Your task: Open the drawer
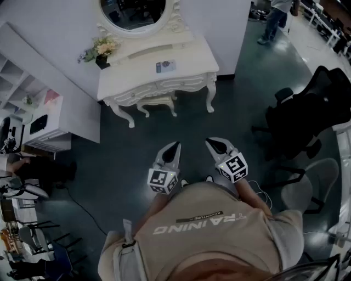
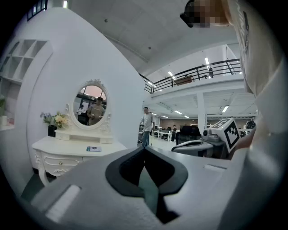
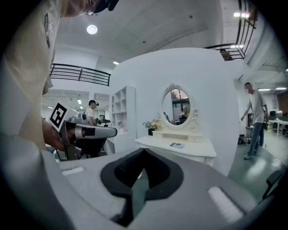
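While both tools are held low and close to the body in the lower middle of the head view, nothing is gripped. The left gripper (image 1: 176, 145) is clenched with its pads together and nothing between them, and the right gripper (image 1: 211, 142) is clenched and empty as well.

The step in hand is judged to be the approach. A stretch of bare dark floor (image 1: 186, 123) lies between the jaw tips and the dressing table (image 1: 137, 57) in the upper middle of the frame. A small stool (image 1: 156, 102) is tucked under the table's front, so the stance should be taken just short of it, with room left for the drawer to travel.

The drawer (image 1: 164, 86) sits shut in the carved front apron below the white top. Its small knob (image 2: 60, 162) can be made out at the lower left of the left gripper view. One gripper should be opened before the knob is reached and brought up level and square to the apron. It should then be closed fully on the knob and drawn straight back, without lifting or twisting. The table looks light, so a slow pull is advised.

Farther back, the flowers (image 1: 101, 49) on the left of the top and the mirror (image 1: 132, 13) should be left undisturbed.
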A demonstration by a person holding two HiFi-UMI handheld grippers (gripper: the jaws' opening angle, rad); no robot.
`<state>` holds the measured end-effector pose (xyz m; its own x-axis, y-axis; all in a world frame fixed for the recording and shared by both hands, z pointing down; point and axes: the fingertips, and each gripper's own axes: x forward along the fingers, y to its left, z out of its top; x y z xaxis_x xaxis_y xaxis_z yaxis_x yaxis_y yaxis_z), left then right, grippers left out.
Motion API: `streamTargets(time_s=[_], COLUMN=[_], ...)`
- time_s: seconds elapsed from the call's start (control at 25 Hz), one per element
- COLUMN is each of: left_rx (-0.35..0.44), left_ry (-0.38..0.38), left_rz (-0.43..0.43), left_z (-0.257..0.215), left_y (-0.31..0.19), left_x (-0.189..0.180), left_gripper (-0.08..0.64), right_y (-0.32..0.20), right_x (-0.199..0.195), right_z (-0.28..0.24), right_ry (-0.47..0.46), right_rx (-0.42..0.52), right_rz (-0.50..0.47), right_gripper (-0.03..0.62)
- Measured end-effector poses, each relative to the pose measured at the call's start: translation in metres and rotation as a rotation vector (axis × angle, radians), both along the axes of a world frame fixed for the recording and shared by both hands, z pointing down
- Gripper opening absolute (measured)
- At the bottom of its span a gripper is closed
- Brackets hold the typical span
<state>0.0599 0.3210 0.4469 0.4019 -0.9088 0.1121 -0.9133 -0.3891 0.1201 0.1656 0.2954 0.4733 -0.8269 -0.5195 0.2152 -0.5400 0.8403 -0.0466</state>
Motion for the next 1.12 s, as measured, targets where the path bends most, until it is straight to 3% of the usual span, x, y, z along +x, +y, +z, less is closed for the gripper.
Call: streamTargets(time_s=[0.44,0.88,1.12], left_rx=[-0.038,-0.048,-0.06], left_ry=[0.03,0.052,0.055], left_rz=[-0.001,0.117,0.139], left_z=[0.021,0.038,0.04], left_y=[-0.005,-0.036,-0.061], left_x=[-0.04,-0.065,-0.072], left_gripper=[0.006,0.006,0.006], right_y=[-0.007,-0.026,-0.048], right_x=[-0.042,-0.043,-0.044], right_z=[0.008,0.02,0.033], right_ry=[0.046,0.035,0.059], right_rx=[0.014,-0.023,-0.082], right_rz=[-0.02,0.186,0.223], right_gripper=[0.003,0.003,0.003])
